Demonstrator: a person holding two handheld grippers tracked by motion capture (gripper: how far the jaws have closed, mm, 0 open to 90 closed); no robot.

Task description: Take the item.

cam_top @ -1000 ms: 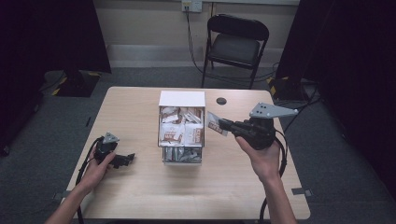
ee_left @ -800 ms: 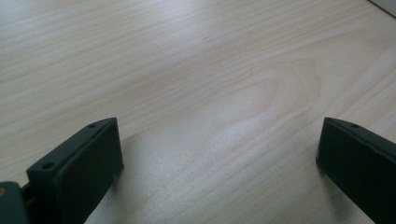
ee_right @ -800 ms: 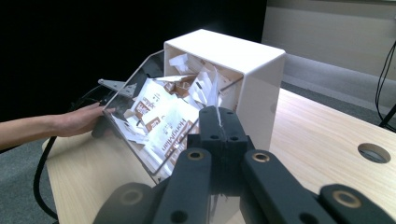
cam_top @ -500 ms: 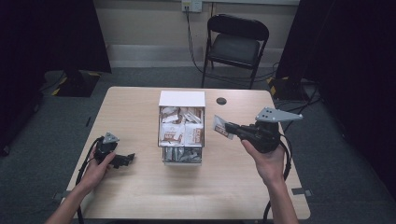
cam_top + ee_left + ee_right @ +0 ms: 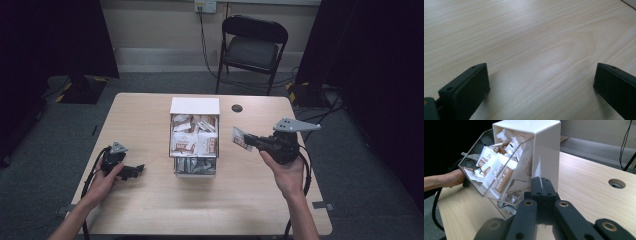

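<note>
**One sachet clear of the dispenser, held at centre right of the high view**

One sachet (image 5: 241, 138) is clamped edge-on between the closed jaws of the right gripper (image 5: 251, 142), just right of the dispenser box (image 5: 194, 106) and apart from it. In the right gripper view the sachet (image 5: 538, 171) rises as a thin white sliver above the jaw tips at centre frame. The step in hand appears to be carrying the sachet away for setting down; it is done well by keeping the jaws pressed until the sachet is low over bare table (image 5: 250, 195), then releasing gently, since so light a packet could flutter or slide.

Left gripper (image 5: 136, 171) lies at the lower left of the high view, resting on the wood with its jaws wide apart and nothing between them.

Containers: the white box, at the middle of the table, has a clear sloping front bin (image 5: 496, 173) packed with brown-and-white sachets (image 5: 192, 141) lying at mixed angles; silvery packets (image 5: 195, 166) show at its lower opening. Exact count cannot be told.
</note>
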